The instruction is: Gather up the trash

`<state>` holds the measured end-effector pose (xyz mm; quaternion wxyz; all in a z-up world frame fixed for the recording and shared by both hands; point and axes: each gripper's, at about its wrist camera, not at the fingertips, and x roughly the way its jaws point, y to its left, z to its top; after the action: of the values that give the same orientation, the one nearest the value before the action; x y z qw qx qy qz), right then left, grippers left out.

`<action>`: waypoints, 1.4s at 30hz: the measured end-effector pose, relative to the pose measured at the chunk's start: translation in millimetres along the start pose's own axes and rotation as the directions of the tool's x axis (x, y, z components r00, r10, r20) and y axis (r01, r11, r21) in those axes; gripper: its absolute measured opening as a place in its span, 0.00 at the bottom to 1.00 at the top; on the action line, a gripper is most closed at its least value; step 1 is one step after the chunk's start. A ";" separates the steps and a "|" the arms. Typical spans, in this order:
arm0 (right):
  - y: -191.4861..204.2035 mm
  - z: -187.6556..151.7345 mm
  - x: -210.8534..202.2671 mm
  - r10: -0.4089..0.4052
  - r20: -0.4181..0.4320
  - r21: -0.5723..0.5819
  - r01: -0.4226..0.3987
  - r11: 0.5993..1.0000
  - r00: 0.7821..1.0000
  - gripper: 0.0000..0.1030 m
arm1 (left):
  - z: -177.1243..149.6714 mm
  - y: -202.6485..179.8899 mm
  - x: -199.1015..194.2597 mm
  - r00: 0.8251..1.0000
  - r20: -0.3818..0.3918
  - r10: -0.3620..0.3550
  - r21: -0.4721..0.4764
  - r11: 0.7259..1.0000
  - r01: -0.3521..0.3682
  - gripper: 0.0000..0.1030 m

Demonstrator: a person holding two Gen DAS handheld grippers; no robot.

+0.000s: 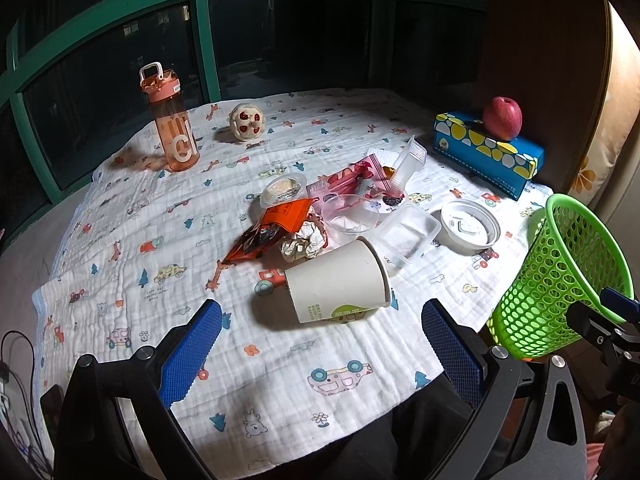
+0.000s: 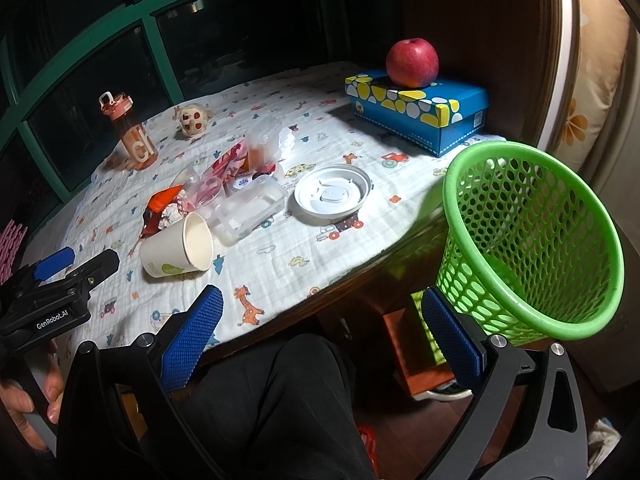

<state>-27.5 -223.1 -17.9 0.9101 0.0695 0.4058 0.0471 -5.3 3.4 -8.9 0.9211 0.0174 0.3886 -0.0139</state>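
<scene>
A white paper cup (image 1: 338, 282) lies on its side on the patterned cloth, just beyond my open, empty left gripper (image 1: 322, 334); it also shows in the right wrist view (image 2: 178, 250). Behind it lies trash: an orange wrapper (image 1: 272, 226), crumpled foil (image 1: 302, 242), clear plastic trays (image 1: 406, 234), a round white lid (image 1: 470, 226) and red packets (image 1: 352, 180). A green mesh basket (image 2: 532, 240) stands tilted at the table's right edge. My right gripper (image 2: 322, 330) is open and empty; its right finger is beside the basket's base.
A pink water bottle (image 1: 170, 122) and a small plush toy (image 1: 248, 122) stand at the back left. A blue tissue box (image 1: 488, 150) with a red apple (image 1: 502, 118) on it sits at the back right. Dark windows lie behind. The left gripper (image 2: 60, 276) shows at left.
</scene>
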 end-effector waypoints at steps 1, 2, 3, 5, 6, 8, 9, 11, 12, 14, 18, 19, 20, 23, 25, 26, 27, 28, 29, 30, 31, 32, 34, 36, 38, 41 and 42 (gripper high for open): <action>-0.2 0.3 -0.4 0.001 0.001 0.000 -0.001 1.000 1.000 0.95 | -0.4 -0.1 0.1 1.000 -0.001 0.000 0.000 1.000 0.000 0.94; -0.1 0.4 -0.5 0.000 0.000 0.000 0.000 1.000 1.000 0.95 | -0.8 0.0 0.6 1.000 -0.001 0.001 0.000 1.000 -0.001 0.94; 0.2 0.4 1.1 0.000 -0.002 0.000 0.000 1.000 1.000 0.95 | -0.6 0.1 0.6 1.000 -0.001 0.000 0.000 1.000 0.000 0.94; 0.6 -0.3 2.6 0.001 -0.004 -0.001 -0.001 1.000 1.000 0.95 | -2.8 0.3 1.2 1.000 -0.004 0.001 -0.002 1.000 -0.001 0.94; -0.7 2.6 4.0 0.003 -0.008 -0.001 -0.003 1.000 1.000 0.95 | -3.1 0.6 2.0 1.000 -0.005 0.001 -0.002 1.000 -0.001 0.94; -0.8 2.7 4.4 0.004 -0.009 -0.001 -0.004 1.000 1.000 0.95 | -3.8 1.3 3.0 1.000 -0.007 0.001 -0.003 1.000 -0.001 0.94; -0.7 2.9 4.9 0.005 -0.010 -0.002 -0.005 1.000 1.000 0.95 | -3.7 1.4 3.0 1.000 -0.007 0.001 -0.003 1.000 -0.001 0.94; -1.0 3.7 6.7 0.005 -0.015 -0.003 -0.005 1.000 1.000 0.95 | -3.4 4.4 5.7 1.000 -0.011 0.001 -0.006 1.000 -0.001 0.94; -0.9 3.8 7.6 0.006 -0.017 -0.003 -0.006 1.000 1.000 0.95 | -2.2 5.2 6.8 1.000 -0.013 0.001 -0.007 1.000 -0.001 0.94; -0.6 3.8 9.2 0.006 -0.021 -0.005 -0.006 1.000 1.000 0.95 | -1.4 6.8 8.6 1.000 -0.019 0.001 -0.010 1.000 -0.001 0.94; 0.6 6.3 13.1 0.009 -0.029 -0.010 -0.009 1.000 1.000 0.95 | 1.7 10.1 11.5 1.000 -0.028 0.005 -0.017 1.000 -0.005 0.94; 0.8 6.8 13.9 0.009 -0.031 -0.012 -0.009 1.000 0.999 0.95 | 2.7 11.0 11.8 1.000 -0.029 0.007 -0.018 1.000 -0.007 0.94; 1.2 7.4 15.1 0.010 -0.033 -0.014 -0.010 1.000 0.999 0.95 | 3.7 11.7 12.5 1.000 -0.030 0.009 -0.020 1.000 -0.009 0.94; 3.2 8.8 18.4 0.012 -0.038 -0.020 -0.012 1.000 0.999 0.95 | 6.7 15.0 14.7 0.999 -0.038 0.013 -0.027 1.000 -0.014 0.94; 4.2 9.5 20.7 0.014 -0.041 -0.024 -0.015 1.000 0.999 0.95 | 7.3 18.0 16.6 0.999 -0.042 0.017 -0.032 0.999 -0.019 0.94; 4.7 10.6 22.6 0.013 -0.044 -0.027 -0.015 1.000 0.999 0.95 | 8.3 18.7 17.6 0.999 -0.044 0.019 -0.033 0.999 -0.021 0.94; 5.0 11.2 24.0 0.014 -0.046 -0.029 -0.016 0.999 0.999 0.95 | 8.4 20.5 18.7 0.999 -0.047 0.021 -0.035 0.999 -0.023 0.94; 5.3 11.9 25.6 0.015 -0.047 -0.030 -0.016 0.999 0.999 0.95 | 8.9 21.4 19.7 0.999 -0.049 0.022 -0.037 0.999 -0.024 0.94; 5.3 12.7 27.0 0.015 -0.048 -0.031 -0.017 0.999 0.999 0.95 | 9.2 23.0 21.4 0.998 -0.053 0.023 -0.039 0.999 -0.025 0.94; 5.2 13.5 28.4 0.016 -0.049 -0.030 -0.018 0.999 0.999 0.95 | 9.7 24.3 22.9 0.998 -0.056 0.022 -0.042 0.999 -0.025 0.94; 5.0 14.3 29.9 0.017 -0.050 -0.030 -0.018 0.999 0.999 0.95 | 9.8 26.6 25.0 0.998 -0.062 0.016 -0.046 0.999 -0.019 0.94; 4.7 14.8 30.6 0.017 -0.051 -0.029 -0.019 0.999 0.999 0.95 | 9.8 27.7 26.6 0.998 -0.066 0.014 -0.048 0.999 -0.018 0.94; 4.2 16.2 32.5 0.017 -0.051 -0.031 -0.018 0.999 0.999 0.95 | 9.7 28.9 29.2 0.998 -0.068 0.012 -0.042 0.999 -0.015 0.94; 4.2 17.7 34.7 0.016 -0.052 -0.036 -0.017 0.999 0.999 0.95 | 11.1 29.5 32.3 0.997 -0.073 -0.019 -0.022 1.000 0.017 0.94; 3.4 19.3 37.0 0.013 -0.053 -0.039 -0.015 0.999 0.999 0.95 | 12.2 28.4 34.1 0.997 -0.069 -0.033 0.014 0.999 0.034 0.94; 1.4 21.6 40.6 0.012 -0.056 -0.039 -0.014 0.999 0.998 0.95 | 14.6 26.7 39.0 0.995 -0.075 -0.070 0.091 0.993 0.077 0.94; 1.2 22.2 42.2 0.012 -0.058 -0.040 -0.015 0.999 0.998 0.95 | 15.7 26.2 41.4 0.993 -0.081 -0.089 0.120 0.988 0.099 0.94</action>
<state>17.1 -217.9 -33.8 0.8988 0.0524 0.4306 0.0635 35.8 28.4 -27.0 0.9013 0.0567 0.4219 -0.0808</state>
